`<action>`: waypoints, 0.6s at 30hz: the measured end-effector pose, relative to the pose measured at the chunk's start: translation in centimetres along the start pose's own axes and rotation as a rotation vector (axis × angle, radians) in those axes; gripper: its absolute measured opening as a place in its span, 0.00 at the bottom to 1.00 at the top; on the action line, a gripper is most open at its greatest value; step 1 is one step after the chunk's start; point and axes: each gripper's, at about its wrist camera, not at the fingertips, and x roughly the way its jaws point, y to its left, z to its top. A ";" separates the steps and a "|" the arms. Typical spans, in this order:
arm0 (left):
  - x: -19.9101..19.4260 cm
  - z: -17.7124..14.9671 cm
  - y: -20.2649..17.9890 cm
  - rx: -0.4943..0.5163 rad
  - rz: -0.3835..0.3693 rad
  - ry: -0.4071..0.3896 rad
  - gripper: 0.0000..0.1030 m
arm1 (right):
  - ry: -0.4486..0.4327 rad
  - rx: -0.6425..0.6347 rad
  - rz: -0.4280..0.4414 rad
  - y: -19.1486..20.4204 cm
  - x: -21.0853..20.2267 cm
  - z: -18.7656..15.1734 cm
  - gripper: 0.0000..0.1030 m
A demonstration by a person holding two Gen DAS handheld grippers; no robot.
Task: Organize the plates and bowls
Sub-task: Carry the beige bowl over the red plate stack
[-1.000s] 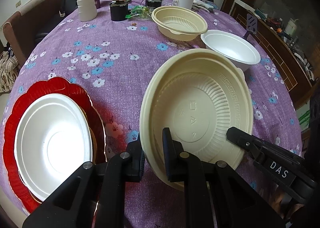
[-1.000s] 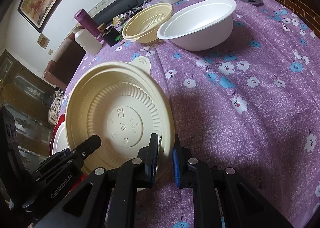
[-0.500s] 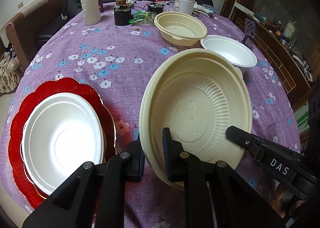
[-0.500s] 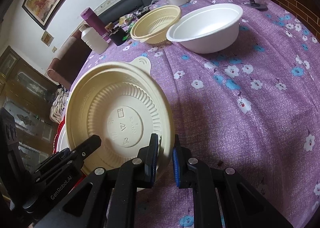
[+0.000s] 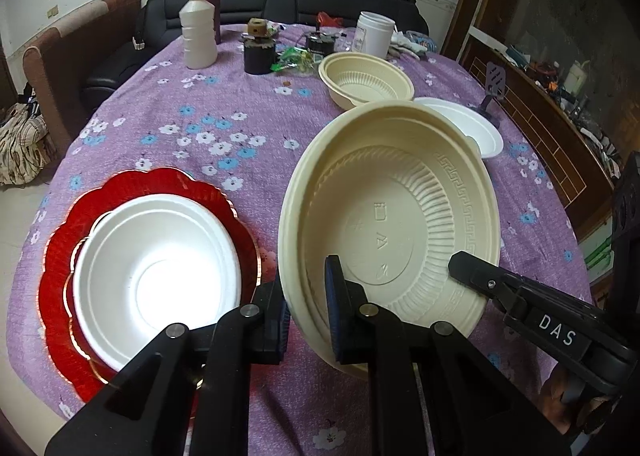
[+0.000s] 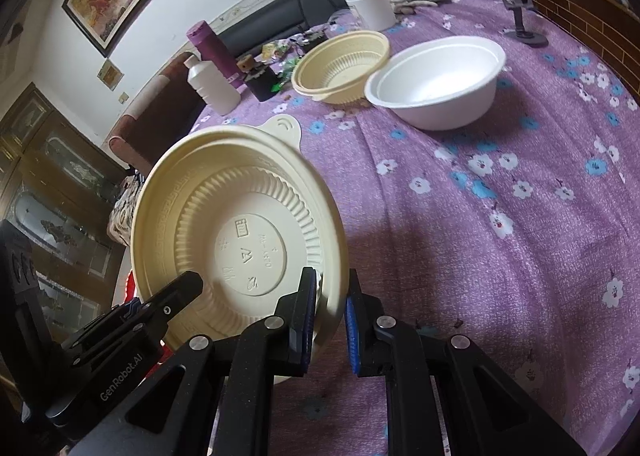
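Two labels are readable: "DAS" on my right claw (image 6: 328, 320) as seen from the left wrist view, and "GenRobot.AI" on my left claw (image 5: 306, 314) as seen from the right. Both claws are clamped on the rim of one cream plastic bowl (image 5: 394, 224), held tilted above the counter (image 5: 240, 108), its near edge pinched between the blue pads of each. Its ribbed base carries moulded marks too faint for me to read. To my left, a white foam bowl (image 5: 156, 276) sits on a scalloped red plate (image 5: 60, 268). Farther off, a second cream bowl (image 6: 340, 64) and a white bowl (image 6: 436, 80) stand side by side on the purple floral cloth.
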 end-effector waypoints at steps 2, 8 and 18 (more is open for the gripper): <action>-0.5 -0.1 0.4 -0.010 0.005 -0.010 0.13 | -0.002 -0.013 0.010 0.6 -0.1 0.0 0.13; -1.8 -0.2 2.4 -0.052 0.032 -0.027 0.13 | 0.002 -0.064 0.043 3.0 0.1 0.2 0.13; -3.2 -0.7 6.5 -0.148 0.085 -0.043 0.13 | 0.034 -0.148 0.107 7.3 1.6 0.3 0.13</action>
